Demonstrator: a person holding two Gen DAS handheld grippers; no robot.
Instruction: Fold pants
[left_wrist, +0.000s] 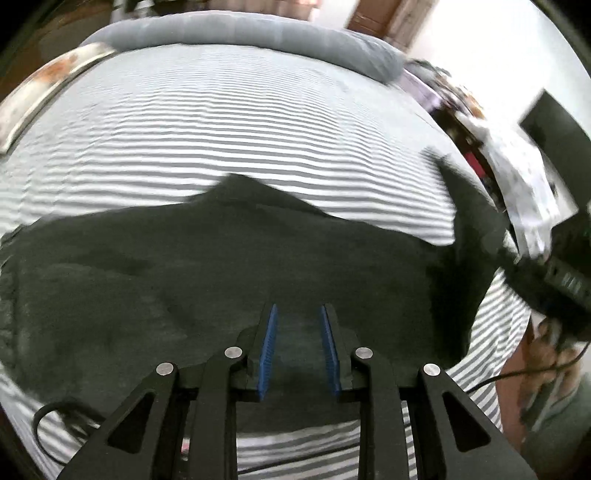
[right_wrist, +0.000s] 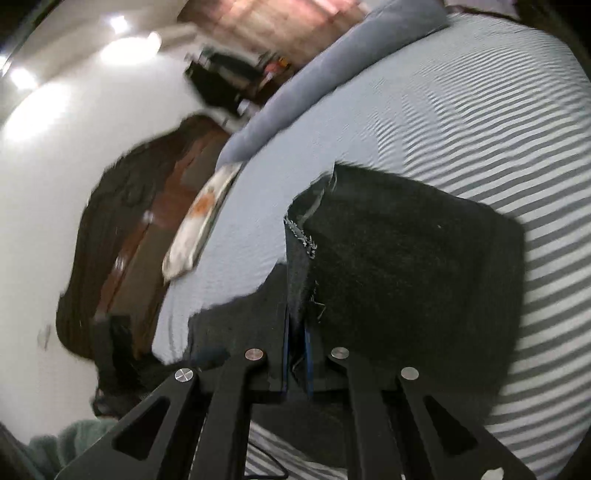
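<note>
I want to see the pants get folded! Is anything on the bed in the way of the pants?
Nothing visible is. The dark pants lie on the striped bedsheet, which looks bare beyond them. The right gripper is shut on a pant edge; the left gripper is open, empty, above the cloth.
</note>
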